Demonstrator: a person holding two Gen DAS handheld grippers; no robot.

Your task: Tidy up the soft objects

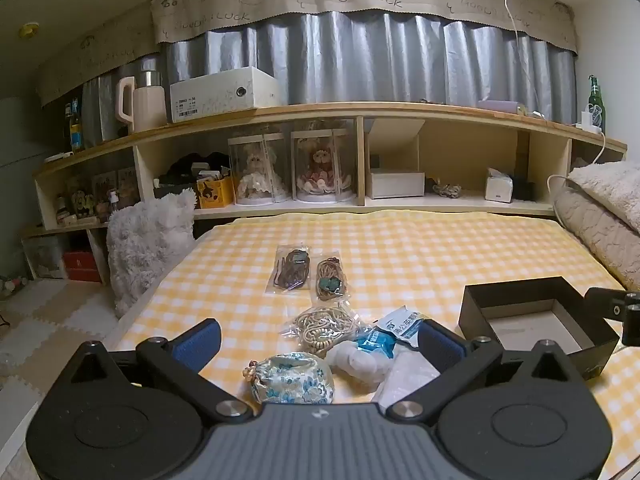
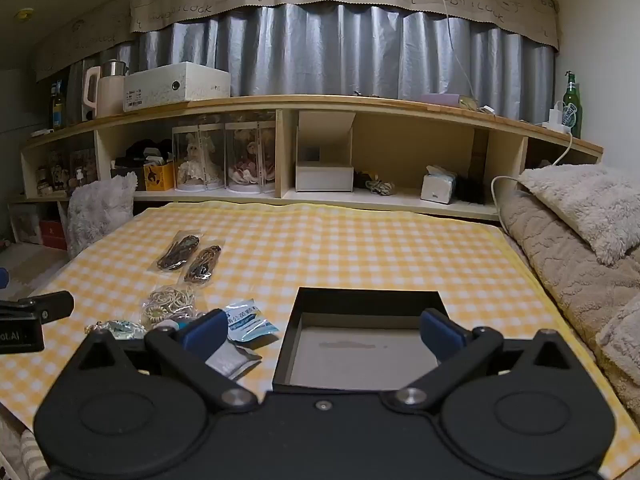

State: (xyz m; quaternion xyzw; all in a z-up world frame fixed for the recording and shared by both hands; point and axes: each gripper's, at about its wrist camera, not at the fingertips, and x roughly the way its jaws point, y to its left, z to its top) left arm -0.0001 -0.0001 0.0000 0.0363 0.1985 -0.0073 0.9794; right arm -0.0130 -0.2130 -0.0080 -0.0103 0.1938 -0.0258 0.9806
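Observation:
On the yellow checked cloth (image 1: 400,256) lie several soft items: a blue floral drawstring pouch (image 1: 292,378), a white puffy item (image 1: 360,360), a blue-white sachet (image 1: 400,326), a bag of beige cord (image 1: 320,326), and two bagged cords, one dark (image 1: 291,268) and one tan (image 1: 330,280). My left gripper (image 1: 320,344) is open above the pouch and white item, holding nothing. An open black box (image 2: 364,340) with a pale floor sits to the right. My right gripper (image 2: 322,330) is open over the box's near edge, empty. The sachet (image 2: 250,320) lies left of the box.
A low wooden shelf (image 1: 360,112) with doll cases, boxes and a tissue pack runs behind the bed. A fluffy grey cushion (image 1: 148,240) stands at the left edge. Beige blankets and a pillow (image 2: 580,232) pile along the right side. A white cable (image 2: 496,192) hangs by the pillow.

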